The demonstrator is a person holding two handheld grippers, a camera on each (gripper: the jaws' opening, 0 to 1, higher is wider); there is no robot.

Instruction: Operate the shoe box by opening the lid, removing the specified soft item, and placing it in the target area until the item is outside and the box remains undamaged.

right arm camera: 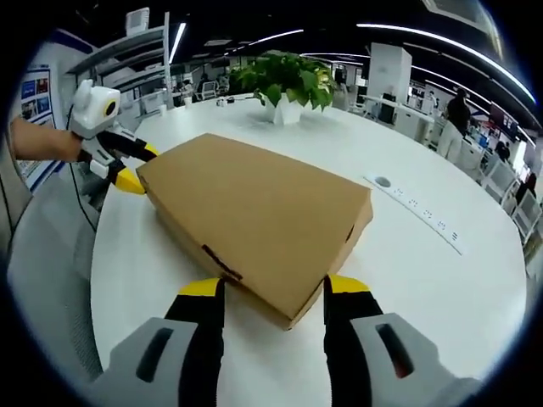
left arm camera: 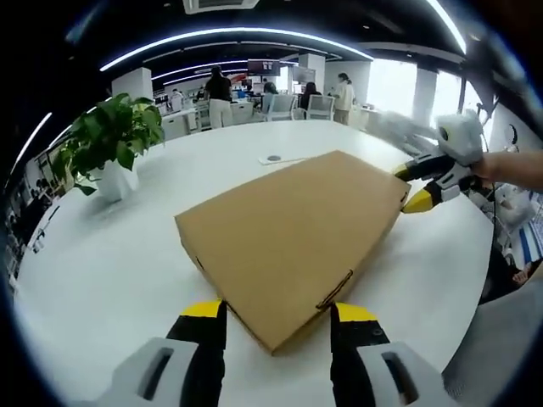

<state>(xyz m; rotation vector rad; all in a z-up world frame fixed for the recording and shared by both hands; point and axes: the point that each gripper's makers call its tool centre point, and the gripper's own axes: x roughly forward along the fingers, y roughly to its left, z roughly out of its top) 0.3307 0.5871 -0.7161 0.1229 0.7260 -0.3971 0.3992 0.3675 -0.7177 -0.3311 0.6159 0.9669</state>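
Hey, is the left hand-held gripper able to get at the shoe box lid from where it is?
Probably yes. The left hand-held gripper stands open at a corner of the closed shoe box, with nothing between them on the white table.

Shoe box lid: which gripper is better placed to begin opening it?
Left, narrowly. Both grippers are open at opposite corners of the closed shoe box, but the left gripper has the lid's tab slot right beside its jaw.

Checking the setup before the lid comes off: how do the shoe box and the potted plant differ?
The shoe box is flat, brown and closed, lying between both grippers; the potted plant stands upright, green in a white pot, off toward the table's edge. The box is much broader. Both rest on the white table.
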